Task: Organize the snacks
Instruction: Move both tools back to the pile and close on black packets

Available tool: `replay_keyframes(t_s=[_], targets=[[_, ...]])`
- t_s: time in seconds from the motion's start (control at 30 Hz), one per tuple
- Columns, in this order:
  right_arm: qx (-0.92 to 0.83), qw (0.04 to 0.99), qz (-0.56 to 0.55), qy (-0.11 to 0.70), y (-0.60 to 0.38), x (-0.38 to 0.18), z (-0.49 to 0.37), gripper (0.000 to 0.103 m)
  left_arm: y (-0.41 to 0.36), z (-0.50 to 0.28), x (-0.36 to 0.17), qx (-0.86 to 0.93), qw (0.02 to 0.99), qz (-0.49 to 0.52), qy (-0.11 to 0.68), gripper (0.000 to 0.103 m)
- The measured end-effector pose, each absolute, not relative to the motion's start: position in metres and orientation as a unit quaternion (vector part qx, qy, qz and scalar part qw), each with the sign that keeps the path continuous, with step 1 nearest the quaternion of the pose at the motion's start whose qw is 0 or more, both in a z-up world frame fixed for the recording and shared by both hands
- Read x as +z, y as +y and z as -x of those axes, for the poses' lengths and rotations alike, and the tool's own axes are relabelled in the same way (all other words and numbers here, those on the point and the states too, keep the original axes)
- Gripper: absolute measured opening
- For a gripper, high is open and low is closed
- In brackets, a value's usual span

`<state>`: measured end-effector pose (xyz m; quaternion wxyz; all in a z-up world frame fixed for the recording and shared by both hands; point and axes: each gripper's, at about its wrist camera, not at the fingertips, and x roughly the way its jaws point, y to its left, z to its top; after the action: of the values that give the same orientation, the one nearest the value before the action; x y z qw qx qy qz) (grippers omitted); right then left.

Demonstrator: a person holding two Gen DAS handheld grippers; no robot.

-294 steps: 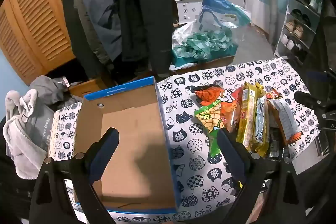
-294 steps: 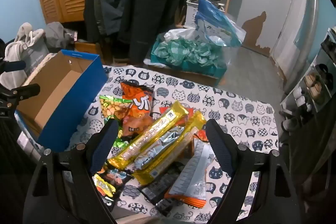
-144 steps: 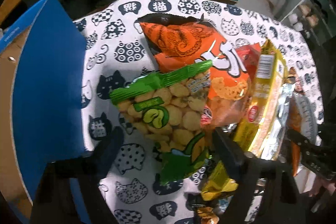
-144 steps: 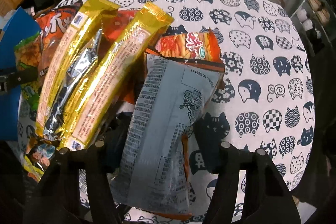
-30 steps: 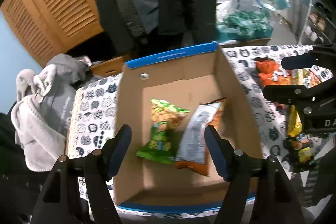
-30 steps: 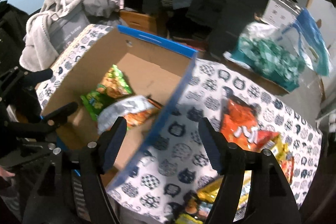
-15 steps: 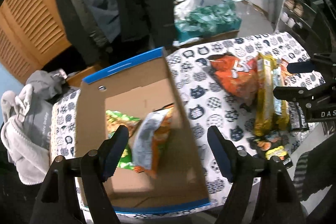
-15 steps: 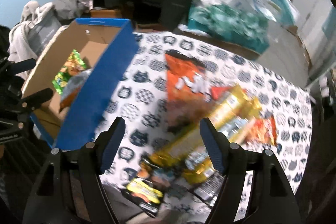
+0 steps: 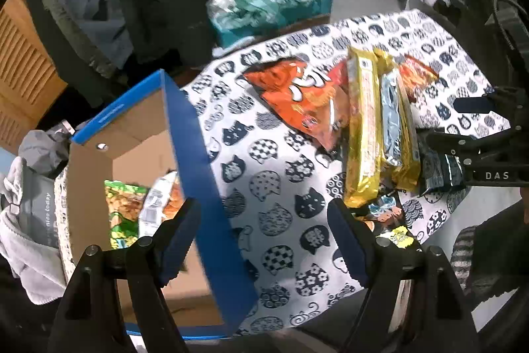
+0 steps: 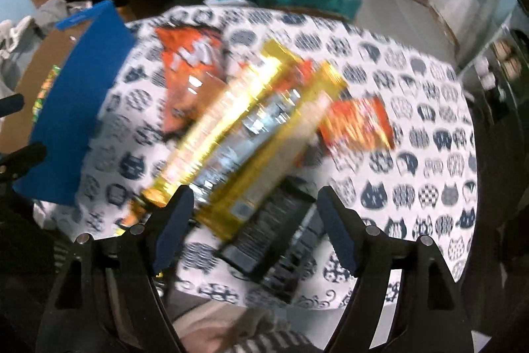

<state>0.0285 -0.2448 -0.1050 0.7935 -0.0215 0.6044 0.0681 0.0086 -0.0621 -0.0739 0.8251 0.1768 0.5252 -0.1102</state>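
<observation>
left gripper (image 9: pixel 264 229): jaws apart, nothing between | blue box (image 9: pixel 198 154): table's left edge, green bag (image 9: pixel 120 207) inside | gold packs (image 9: pixel 363 128): near right edge

Green snack bag (image 9: pixel 123 204) and grey packet (image 9: pixel 155 204) now in blue box (image 9: pixel 195 161), both tongs swung back over pile.

We note glossy gold foil packs (image 9: pixel 362 134), matt cardboard box (image 9: pixel 139 134), printed cloth (image 9: pixel 274 161), shiny orange bag (image 9: pixel 304 98).

Left gripper (image 9: pixel 264 234) and right gripper (image 10: pixel 253 219) are pointing steeply downward at the table (image 9: pixel 274 184); right jaws are opening, both empty.
</observation>
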Motion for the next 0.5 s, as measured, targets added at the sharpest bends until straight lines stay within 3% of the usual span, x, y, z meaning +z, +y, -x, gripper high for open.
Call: replay_keyframes(t_s=[0.5], targets=[[0.061, 0.754, 0.020, 0.654, -0.248, -0.166, -0.024, 0.077, -0.084, -0.020, -0.128, -0.103, 0.785, -0.137, 0.595, 0.080]])
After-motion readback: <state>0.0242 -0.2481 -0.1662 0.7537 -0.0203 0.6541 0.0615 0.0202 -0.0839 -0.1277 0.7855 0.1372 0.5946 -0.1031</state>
